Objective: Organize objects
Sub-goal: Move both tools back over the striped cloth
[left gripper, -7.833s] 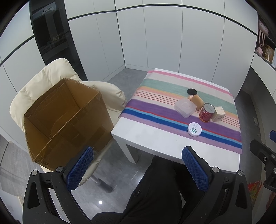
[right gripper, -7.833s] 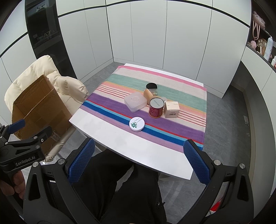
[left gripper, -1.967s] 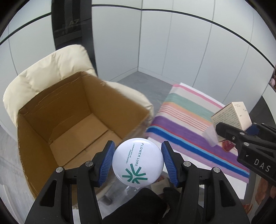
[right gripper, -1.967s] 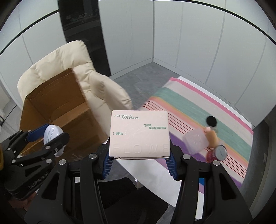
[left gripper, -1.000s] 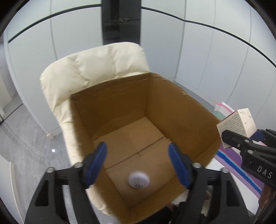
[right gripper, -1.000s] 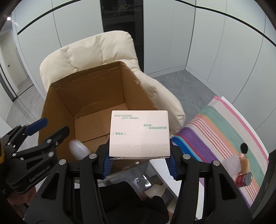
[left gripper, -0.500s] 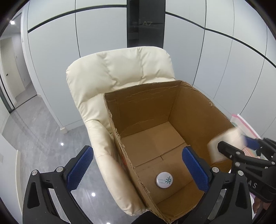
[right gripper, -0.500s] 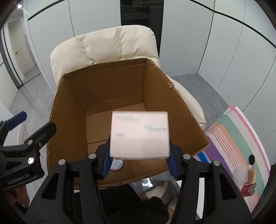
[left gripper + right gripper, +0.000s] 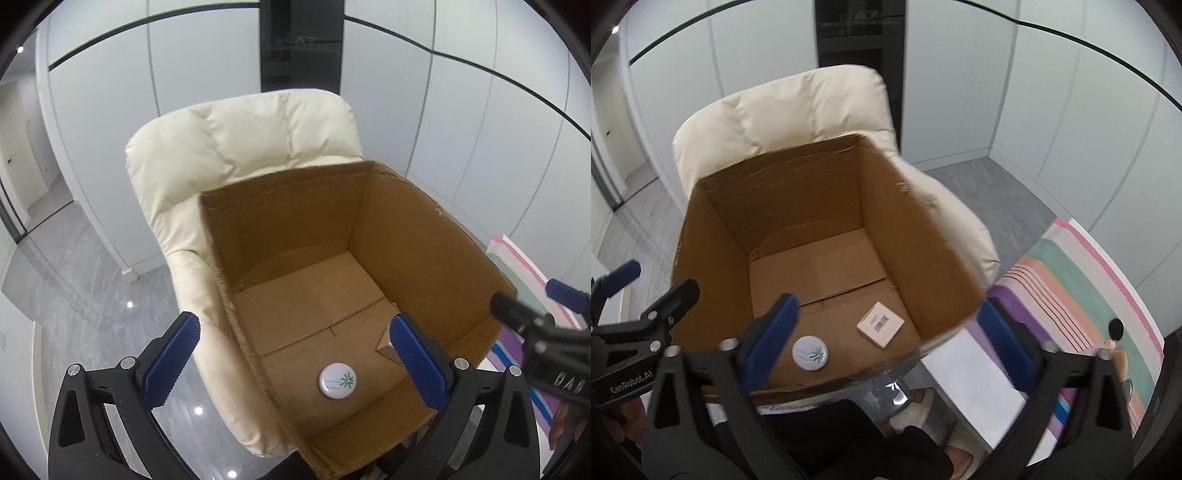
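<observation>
Cream padded armchair point(image 9: 236, 155), quilted backrest upright, seat hidden. Grey marbled floor tiles point(image 9: 85, 280) glossy, small ceiling-light reflections on them. Pale wall panels point(image 9: 1052, 92) with thin dark seams curve round room. Tall black cabinet point(image 9: 301, 44) behind chair back, glossy front. Open doorway or corridor point(image 9: 22, 158) at far left. White table point(image 9: 964, 384) at right edge, striped cloth point(image 9: 1086, 277) in pink, green, peach, purple, blue bands covering it. Person's dark-trousered legs point(image 9: 849, 435) and pale slippers point(image 9: 916, 410) at bottom.
</observation>
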Demonstrator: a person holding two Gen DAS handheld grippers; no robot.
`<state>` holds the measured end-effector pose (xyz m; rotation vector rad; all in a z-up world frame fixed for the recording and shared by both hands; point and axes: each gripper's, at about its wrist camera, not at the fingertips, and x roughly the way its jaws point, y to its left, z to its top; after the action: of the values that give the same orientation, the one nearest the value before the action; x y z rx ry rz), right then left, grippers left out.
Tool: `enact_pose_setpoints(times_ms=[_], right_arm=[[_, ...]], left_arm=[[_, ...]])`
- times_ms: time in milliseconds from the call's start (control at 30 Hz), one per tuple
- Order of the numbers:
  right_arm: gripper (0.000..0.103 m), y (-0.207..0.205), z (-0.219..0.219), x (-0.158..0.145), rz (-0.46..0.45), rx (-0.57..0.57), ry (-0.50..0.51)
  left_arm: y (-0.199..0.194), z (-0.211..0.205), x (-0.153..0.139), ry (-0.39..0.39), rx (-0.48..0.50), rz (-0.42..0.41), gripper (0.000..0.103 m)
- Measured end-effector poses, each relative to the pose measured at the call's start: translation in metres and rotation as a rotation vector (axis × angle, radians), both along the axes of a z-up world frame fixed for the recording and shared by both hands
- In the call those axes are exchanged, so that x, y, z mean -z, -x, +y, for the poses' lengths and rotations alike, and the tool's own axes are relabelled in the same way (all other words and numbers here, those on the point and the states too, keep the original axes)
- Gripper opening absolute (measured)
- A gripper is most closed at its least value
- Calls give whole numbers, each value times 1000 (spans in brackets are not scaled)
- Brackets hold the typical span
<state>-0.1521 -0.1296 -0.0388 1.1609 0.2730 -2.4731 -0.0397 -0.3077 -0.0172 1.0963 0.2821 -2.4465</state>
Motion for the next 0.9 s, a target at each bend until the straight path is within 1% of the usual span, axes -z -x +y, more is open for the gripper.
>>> enact_pose_setpoints(times_ms=[167,333,900], right_arm=[[103,7,25,-1,-11,48,17],[103,11,44,-1,-11,78,16],[103,12,122,-3,-13,195,9]], left_arm=[[7,11,2,-3,20,-6,103],[17,26,4,-12,61,-13,103],[49,91,2,7,181,-15,103]])
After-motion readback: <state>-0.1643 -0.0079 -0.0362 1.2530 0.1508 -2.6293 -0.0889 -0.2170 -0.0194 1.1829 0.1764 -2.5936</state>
